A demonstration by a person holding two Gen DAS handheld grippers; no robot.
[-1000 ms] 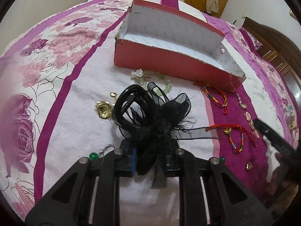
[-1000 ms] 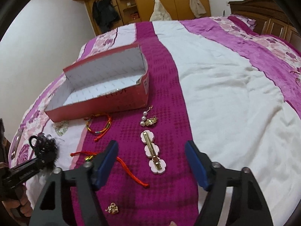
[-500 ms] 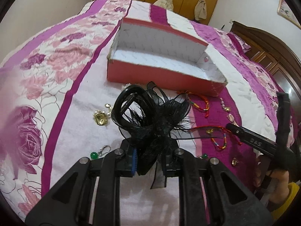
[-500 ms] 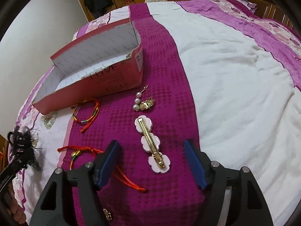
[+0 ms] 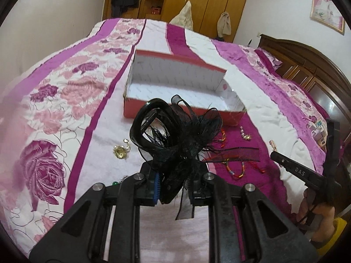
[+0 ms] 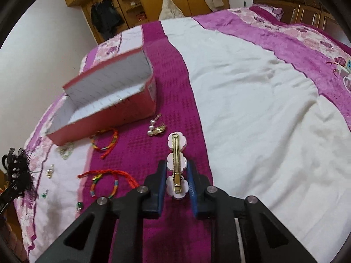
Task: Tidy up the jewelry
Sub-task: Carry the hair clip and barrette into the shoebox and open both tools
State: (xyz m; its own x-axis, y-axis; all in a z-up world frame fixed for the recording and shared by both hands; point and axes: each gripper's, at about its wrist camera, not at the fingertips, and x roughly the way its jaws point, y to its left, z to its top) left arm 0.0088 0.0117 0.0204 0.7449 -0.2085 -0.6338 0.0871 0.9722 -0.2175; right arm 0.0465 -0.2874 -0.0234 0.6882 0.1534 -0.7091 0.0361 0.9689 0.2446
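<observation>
Here, flower clip (image 6: pixel 176 171) pinched between right fingers (image 6: pixel 161 182).

A bed (image 6: pixel 252 100) with a quilt striped white, magenta and rose-patterned pink fills the room. Behind it stands a wooden wardrobe (image 5: pixel 204 2) with open shelves and hanging dark clothes. Walls are white; a framed picture (image 5: pixel 328 8) hangs above the dark carved headboard (image 5: pixel 307 65).

Black feathered hairpiece (image 5: pixel 175 135) lifted; flower hair clip (image 6: pixel 176 164) flat on bedspread.
</observation>
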